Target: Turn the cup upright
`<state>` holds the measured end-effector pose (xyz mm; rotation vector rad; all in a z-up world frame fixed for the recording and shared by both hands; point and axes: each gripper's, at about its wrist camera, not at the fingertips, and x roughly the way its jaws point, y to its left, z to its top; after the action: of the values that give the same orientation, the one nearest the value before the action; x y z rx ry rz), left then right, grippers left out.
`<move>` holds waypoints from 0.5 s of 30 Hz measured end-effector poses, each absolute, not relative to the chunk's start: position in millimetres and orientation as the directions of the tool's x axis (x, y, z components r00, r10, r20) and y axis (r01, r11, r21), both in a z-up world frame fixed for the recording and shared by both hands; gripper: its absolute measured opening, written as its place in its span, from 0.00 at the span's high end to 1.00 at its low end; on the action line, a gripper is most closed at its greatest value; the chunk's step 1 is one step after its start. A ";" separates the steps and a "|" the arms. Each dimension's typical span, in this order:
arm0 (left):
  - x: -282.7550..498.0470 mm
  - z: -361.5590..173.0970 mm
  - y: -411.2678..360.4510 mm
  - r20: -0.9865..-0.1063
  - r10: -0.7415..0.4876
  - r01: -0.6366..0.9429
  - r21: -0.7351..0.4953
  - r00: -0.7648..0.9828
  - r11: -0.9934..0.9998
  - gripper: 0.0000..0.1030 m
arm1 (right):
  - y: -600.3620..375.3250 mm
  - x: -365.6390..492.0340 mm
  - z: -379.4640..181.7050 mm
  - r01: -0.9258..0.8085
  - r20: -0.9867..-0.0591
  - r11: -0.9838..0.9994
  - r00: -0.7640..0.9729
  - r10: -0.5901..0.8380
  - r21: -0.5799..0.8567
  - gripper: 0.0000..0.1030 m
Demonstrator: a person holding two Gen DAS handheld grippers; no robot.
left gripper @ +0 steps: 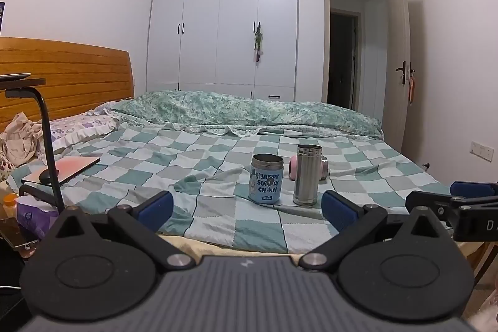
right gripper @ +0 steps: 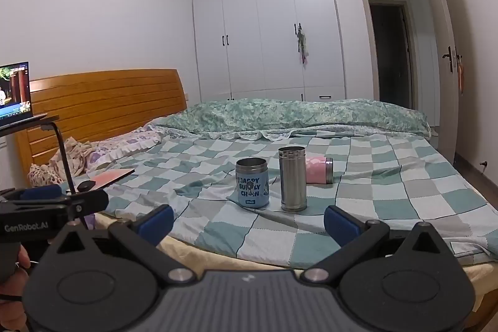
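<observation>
A pink cup (right gripper: 319, 170) lies on its side on the checked bedspread, behind a tall steel flask (right gripper: 292, 179); in the left wrist view the pink cup (left gripper: 293, 167) is mostly hidden by the flask (left gripper: 306, 175). A short blue cup (right gripper: 252, 183) stands upright left of the flask and also shows in the left wrist view (left gripper: 266, 183). My left gripper (left gripper: 247, 206) is open and empty, near the bed's front edge, short of the cups. My right gripper (right gripper: 249, 221) is open and empty, also short of them. Each gripper shows at the edge of the other's view.
The checked bedspread (right gripper: 389, 176) covers the bed, with a rolled green quilt (right gripper: 295, 117) at the far side. A black laptop stand (left gripper: 46, 145) and a pink notebook (left gripper: 74, 165) sit at the left. A wooden headboard (right gripper: 102, 101), wardrobe (right gripper: 267, 21) and open door (right gripper: 442, 52) stand behind.
</observation>
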<state>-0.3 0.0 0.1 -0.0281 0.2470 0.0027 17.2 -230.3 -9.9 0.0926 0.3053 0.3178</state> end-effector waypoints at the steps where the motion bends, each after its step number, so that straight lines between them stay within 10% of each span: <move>1: -0.2 0.1 0.1 -0.244 0.000 -0.006 -0.027 0.970 1.000 0.00 | -230.1 17.2 -9.8 -0.293 -0.284 0.946 0.903 0.321 0.138 0.00; 15: 0.2 3.1 -1.4 -0.243 -0.001 -0.005 -0.027 0.970 1.000 0.00 | -230.1 17.4 -9.8 -0.295 -0.281 0.947 0.905 0.320 0.128 0.00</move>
<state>0.2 -1.4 3.1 -0.0274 0.2459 0.0021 17.4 -230.1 -9.8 0.0836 0.3041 0.3183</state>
